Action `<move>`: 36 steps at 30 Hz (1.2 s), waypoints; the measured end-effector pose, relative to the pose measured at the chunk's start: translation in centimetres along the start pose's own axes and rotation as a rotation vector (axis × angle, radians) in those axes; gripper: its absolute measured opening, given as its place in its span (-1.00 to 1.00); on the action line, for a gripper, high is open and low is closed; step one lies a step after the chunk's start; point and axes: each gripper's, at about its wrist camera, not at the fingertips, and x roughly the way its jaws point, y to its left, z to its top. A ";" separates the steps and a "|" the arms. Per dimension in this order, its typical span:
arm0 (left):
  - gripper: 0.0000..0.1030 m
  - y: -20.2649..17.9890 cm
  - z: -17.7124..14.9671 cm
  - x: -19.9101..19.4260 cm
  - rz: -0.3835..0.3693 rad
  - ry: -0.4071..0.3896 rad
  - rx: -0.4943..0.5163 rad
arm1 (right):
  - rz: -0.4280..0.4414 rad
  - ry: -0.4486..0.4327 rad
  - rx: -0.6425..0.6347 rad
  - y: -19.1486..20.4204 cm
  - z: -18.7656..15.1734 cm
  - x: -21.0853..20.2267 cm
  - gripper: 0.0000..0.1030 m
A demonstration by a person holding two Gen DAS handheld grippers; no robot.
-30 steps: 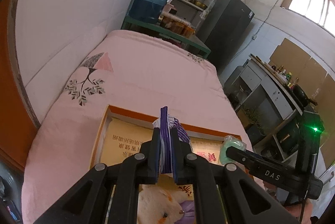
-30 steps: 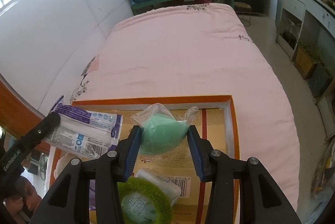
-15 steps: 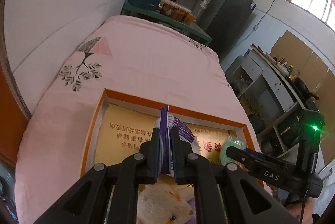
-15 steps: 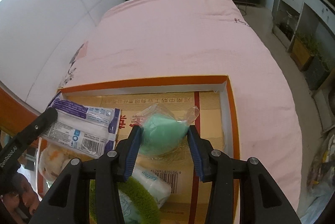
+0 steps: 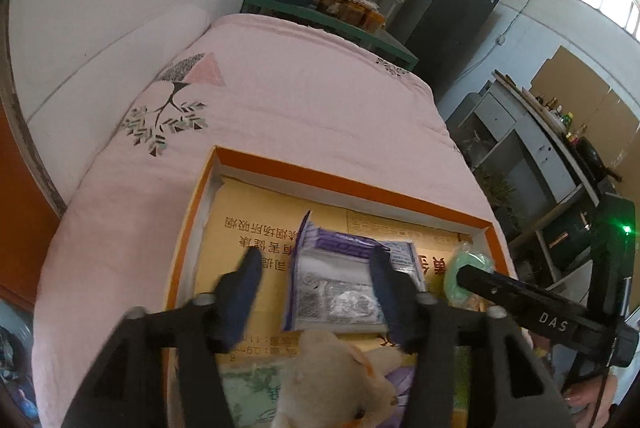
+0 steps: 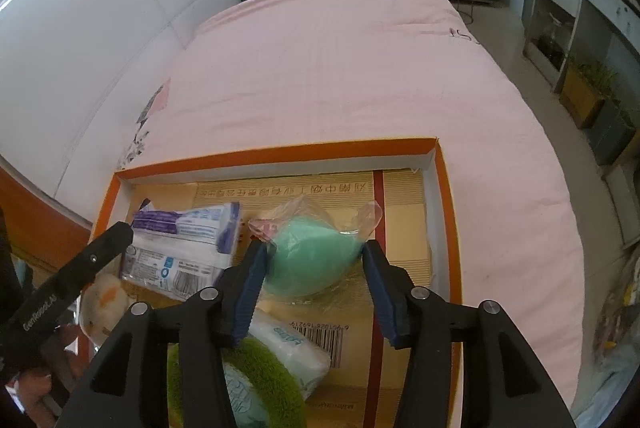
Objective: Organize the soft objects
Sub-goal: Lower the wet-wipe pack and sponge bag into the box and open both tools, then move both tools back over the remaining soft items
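Observation:
An orange-rimmed cardboard box (image 5: 340, 184) lies on a pink bed. My left gripper (image 5: 316, 276) is open over the box; a purple-and-white tissue pack (image 5: 344, 284) lies flat on the box floor between its fingers. The pack also shows in the right wrist view (image 6: 184, 244). My right gripper (image 6: 314, 262) is shut on a green sponge in a clear bag (image 6: 308, 256), low over the box floor. The sponge shows at the right in the left wrist view (image 5: 466, 268).
A cream plush toy (image 5: 332, 380) lies at the box's near end, also in the right wrist view (image 6: 102, 304). A green fuzzy ring (image 6: 260, 384) and a white wipes pack (image 6: 292, 348) lie under my right gripper. The pink bed (image 6: 340, 68) stretches beyond; a white wall runs on the left.
My left gripper has opened and let go of the tissue pack, which now lies flat in the box. My right gripper has lowered with the green sponge towards the box floor.

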 end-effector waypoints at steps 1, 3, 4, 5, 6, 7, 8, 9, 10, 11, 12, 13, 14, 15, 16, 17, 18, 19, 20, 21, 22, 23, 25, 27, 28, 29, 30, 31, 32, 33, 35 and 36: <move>0.16 -0.1 -0.1 -0.1 0.004 -0.002 0.005 | 0.000 -0.003 -0.003 0.0 0.0 -0.1 0.03; 0.16 -0.3 -0.1 -0.3 0.014 -0.006 0.016 | -0.003 -0.007 -0.010 0.1 0.0 -0.1 0.03; 0.16 -0.4 -0.1 -0.5 0.018 -0.010 0.021 | -0.004 -0.009 -0.013 0.2 0.0 -0.2 0.03; 0.16 -0.4 -0.1 -0.7 0.021 -0.014 0.025 | -0.006 -0.013 -0.015 0.2 -0.1 -0.3 0.03; 0.16 -0.5 -0.1 -0.8 0.025 -0.016 0.030 | -0.009 -0.016 -0.016 0.2 -0.1 -0.4 0.04; 0.16 -0.7 -0.1 -1.0 0.029 -0.018 0.035 | -0.012 -0.020 -0.018 0.3 -0.1 -0.5 0.04; 0.16 -0.8 -0.2 -1.2 0.032 -0.022 0.041 | -0.018 -0.026 -0.023 0.3 -0.1 -0.7 0.04; 0.16 -0.9 -0.1 -1.4 0.032 -0.025 0.043 | -0.021 -0.029 -0.026 0.4 -0.1 -0.9 0.04; 0.16 -0.9 -0.2 -1.6 0.032 -0.027 0.046 | -0.026 -0.034 -0.030 0.5 -0.2 -1.0 0.05; 0.16 -1.0 -0.2 -1.7 0.031 -0.029 0.047 | -0.029 -0.036 -0.034 0.5 -0.2 -1.2 0.05; 0.16 -1.1 -0.2 -2.0 0.032 -0.033 0.051 | -0.032 -0.038 -0.035 0.5 -0.3 -1.4 0.05; 0.16 -1.2 -0.2 -2.1 0.034 -0.036 0.056 | -0.036 -0.040 -0.035 0.5 -0.3 -1.5 0.05; 0.16 -1.5 -0.2 -2.4 0.041 -0.042 0.067 | -0.039 -0.041 -0.036 0.6 -0.4 -1.6 0.05; 0.16 -1.7 -0.2 -2.8 0.050 -0.049 0.079 | -0.043 -0.044 -0.036 0.6 -0.4 -1.8 0.05; 0.16 -1.8 -0.2 -3.0 0.054 -0.054 0.087 | -0.047 -0.046 -0.038 0.5 -0.5 -2.0 0.05; 0.16 -2.1 -0.3 -3.4 0.061 -0.064 0.097 | -0.057 -0.048 -0.042 0.5 -0.6 -2.3 0.05; 0.16 -2.3 -0.3 -3.9 0.067 -0.074 0.107 | -0.064 -0.050 -0.044 0.5 -0.7 -2.5 0.05; 0.17 -2.5 -0.3 -4.1 0.071 -0.080 0.113 | -0.071 -0.055 -0.049 0.5 -0.8 -2.7 0.05; 0.16 -2.8 -0.4 -4.7 0.078 -0.091 0.125 | -0.079 -0.060 -0.055 0.6 -1.0 -3.1 0.05; 0.17 -3.0 -0.5 -5.0 0.081 -0.099 0.133 | -0.089 -0.065 -0.062 0.7 -1.2 -3.4 0.05; 0.17 -3.2 -0.6 -5.4 0.082 -0.106 0.140 | -0.101 -0.071 -0.071 0.7 -1.4 -3.8 0.05; 0.17 -3.4 -0.8 -5.9 0.083 -0.116 0.150 | -0.112 -0.077 -0.081 0.8 -1.7 -4.2 0.05; 0.17 -3.8 -1.1 -6.7 0.083 -0.132 0.165 | -0.125 -0.089 -0.096 0.9 -2.3 -5.0 0.05; 0.17 -4.3 -1.6 -7.5 0.081 -0.144 0.181 | -0.136 -0.099 -0.108 1.1 -3.0 -5.8 0.05; 0.16 -4.5 -1.9 -7.9 0.083 -0.152 0.190 | -0.138 -0.107 -0.115 1.2 -3.5 -6.4 0.05; 0.16 -4.8 -2.1 -8.5 0.083 -0.163 0.200 | -0.139 -0.115 -0.121 1.3 -3.9 -6.9 0.05; 0.16 -5.1 -2.4 -9.0 0.081 -0.172 0.210 | -0.141 -0.120 -0.123 1.3 -4.2 -7.3 0.05; 0.16 -5.3 -2.6 -9.4 0.078 -0.179 0.217 | -0.143 -0.126 -0.126 1.4 -4.6 -7.8 0.05; 0.16 -5.6 -2.8 -10.0 0.076 -0.188 0.226 | -0.140 -0.130 -0.127 1.5 -5.1 -8.3 0.05; 0.16 -5.9 -3.1 -10.5 0.078 -0.200 0.235 | -0.135 -0.133 -0.125 1.6 -5.5 -8.7 0.05; 0.17 -6.2 -3.4 -11.4 0.080 -0.213 0.248 | -0.126 -0.133 -0.119 1.8 -6.2 -9.3 0.05; 0.17 -6.4 -3.5 -11.7 0.078 -0.215 0.253 | -0.119 -0.134 -0.116 2.0 -6.5 -9.6 0.05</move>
